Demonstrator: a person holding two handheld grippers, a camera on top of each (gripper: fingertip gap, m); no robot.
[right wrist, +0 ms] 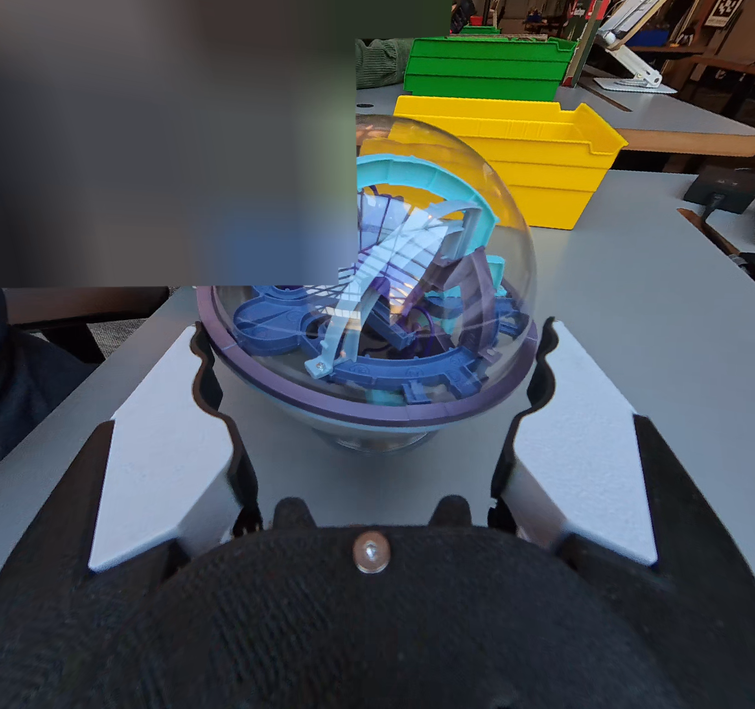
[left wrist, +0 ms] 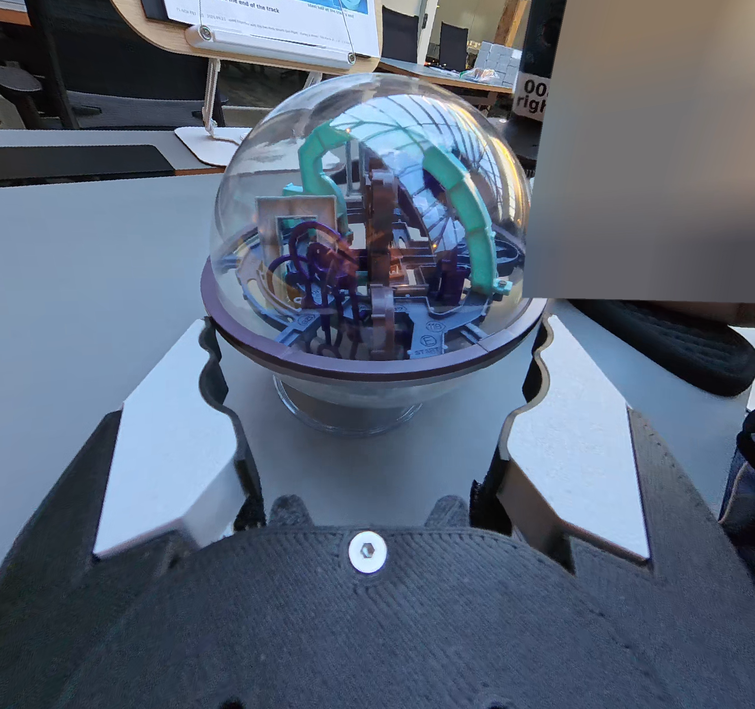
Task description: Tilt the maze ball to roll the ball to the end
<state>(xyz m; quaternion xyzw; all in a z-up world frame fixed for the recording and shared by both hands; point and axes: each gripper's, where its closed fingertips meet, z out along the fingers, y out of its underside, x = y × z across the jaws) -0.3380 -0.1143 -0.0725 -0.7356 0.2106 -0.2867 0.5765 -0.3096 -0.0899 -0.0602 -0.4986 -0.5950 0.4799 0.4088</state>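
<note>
On the grey counter, well in from its edges, the maze ball sits upright on its clear ring stand. Left gripper and right gripper each face it with jaws spread wide beside its purple rim, gripping nothing. This looks like the approach step; next, both must close on the rim and lift before tilting. Yellow bin stands behind.
</note>
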